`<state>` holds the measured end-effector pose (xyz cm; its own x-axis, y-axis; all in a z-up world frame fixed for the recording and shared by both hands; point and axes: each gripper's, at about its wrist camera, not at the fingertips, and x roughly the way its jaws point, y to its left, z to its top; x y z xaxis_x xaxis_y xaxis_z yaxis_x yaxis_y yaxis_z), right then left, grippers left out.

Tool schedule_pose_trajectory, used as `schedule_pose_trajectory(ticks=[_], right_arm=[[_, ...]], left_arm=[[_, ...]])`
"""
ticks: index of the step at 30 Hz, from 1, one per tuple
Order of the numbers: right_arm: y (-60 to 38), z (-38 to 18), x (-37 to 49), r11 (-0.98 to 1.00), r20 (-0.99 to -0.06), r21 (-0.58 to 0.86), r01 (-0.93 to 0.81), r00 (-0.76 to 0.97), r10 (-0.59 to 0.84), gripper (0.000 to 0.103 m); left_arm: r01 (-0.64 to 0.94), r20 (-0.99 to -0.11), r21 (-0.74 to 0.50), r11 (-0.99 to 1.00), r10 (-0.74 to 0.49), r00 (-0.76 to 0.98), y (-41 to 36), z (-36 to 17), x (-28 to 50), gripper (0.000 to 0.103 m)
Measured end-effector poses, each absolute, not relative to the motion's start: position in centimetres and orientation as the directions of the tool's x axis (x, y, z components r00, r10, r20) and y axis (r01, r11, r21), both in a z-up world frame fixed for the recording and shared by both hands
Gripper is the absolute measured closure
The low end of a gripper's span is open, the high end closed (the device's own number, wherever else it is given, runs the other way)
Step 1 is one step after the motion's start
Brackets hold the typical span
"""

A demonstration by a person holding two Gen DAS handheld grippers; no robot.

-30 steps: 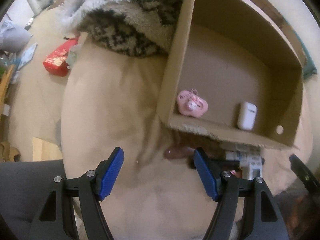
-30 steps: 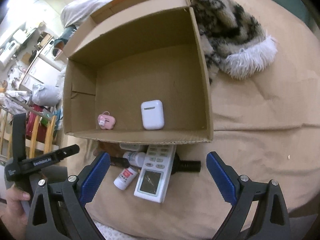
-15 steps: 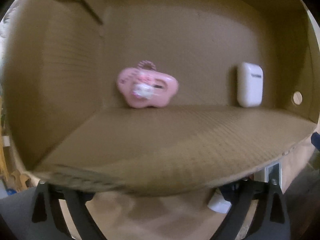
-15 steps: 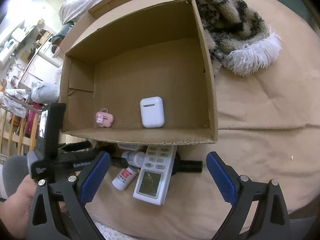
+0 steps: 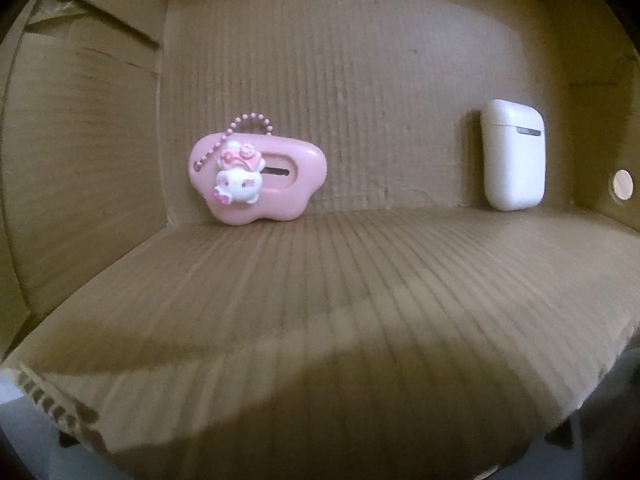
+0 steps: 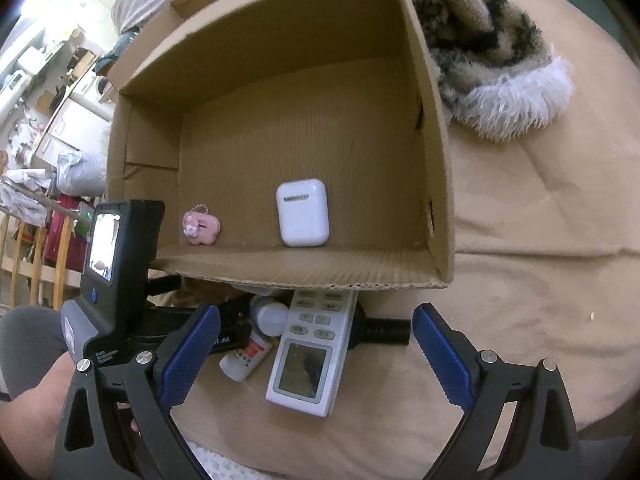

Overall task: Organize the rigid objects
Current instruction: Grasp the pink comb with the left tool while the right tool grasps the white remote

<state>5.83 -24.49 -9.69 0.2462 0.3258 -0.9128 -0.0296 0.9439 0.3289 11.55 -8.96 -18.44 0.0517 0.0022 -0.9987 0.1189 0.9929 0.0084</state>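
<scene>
Your right gripper (image 6: 316,356) gapes wide above remote (image 6: 310,350). Left gripper (image 6: 160,312) under cardboard box (image 6: 438,184) edge, jaw state unclear. Pink keychain (image 5: 256,180), earbud case (image 5: 513,156) inside.

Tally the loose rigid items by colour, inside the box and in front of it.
Pink: 1, the charm in the cardboard box.
White: 3, the earbud case in the box, the remote and the small bottle in front of it.
Black: 1, a cylinder partly hidden under the remote.
Total: 5; more may be hidden under the box's flap.
</scene>
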Motion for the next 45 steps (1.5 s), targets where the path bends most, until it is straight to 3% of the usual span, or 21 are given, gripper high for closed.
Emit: schedule_pose_trajectory(ticks=[2,6,12,13,17,33,39,45], right_arm=[[-24.4,-11.0,6.0,0.938,-0.921,0.346,-0.011,0.187,0.342,0.0],[-23.3,-13.3,6.1,0.93,-0.927,0.366,-0.016,0.074,0.366,0.001],[-20.3,-14.3,5.6,0.967,-0.975,0.205,-0.153,0.053,0.216,0.027],[-20.2,-14.2,5.5,0.969,-0.979,0.18,-0.167,0.061,0.192,0.035],[-21.2,-14.3,4.5,0.973,-0.985,0.161,-0.166,0.034,0.169,0.055],[-21.7,-14.2,5.8,0.971,-0.984,0.155,-0.183,0.055,0.167,0.055],[-21.8,-12.4,4.0,0.963,-0.978,0.164,-0.213,0.092,0.187,0.055],[-23.1,-10.3,2.6,0.944,-0.947,0.285,-0.166,0.106,0.305,0.055]], left_arm=[[0.105,-0.999,0.01,0.994,0.005,0.051,-7.8,-18.4,11.4,0.011],[0.108,-0.999,0.003,0.994,-0.002,0.051,-7.1,-18.0,11.5,0.011],[0.065,-0.999,0.019,0.998,0.017,0.038,-5.6,-17.5,10.4,0.012],[0.057,-0.999,0.019,0.998,0.017,0.031,-5.2,-17.5,10.4,0.012],[0.04,-1.0,0.011,0.999,0.011,0.018,-4.6,-17.9,10.8,0.012],[0.03,-0.999,0.028,0.999,0.027,0.04,-4.4,-19.6,10.2,0.012],[-0.016,-0.999,-0.026,1.0,-0.026,0.042,-2.8,-17.2,6.8,0.012],[-0.041,-0.994,-0.037,0.998,-0.033,0.101,-2.2,-14.5,5.3,0.012]])
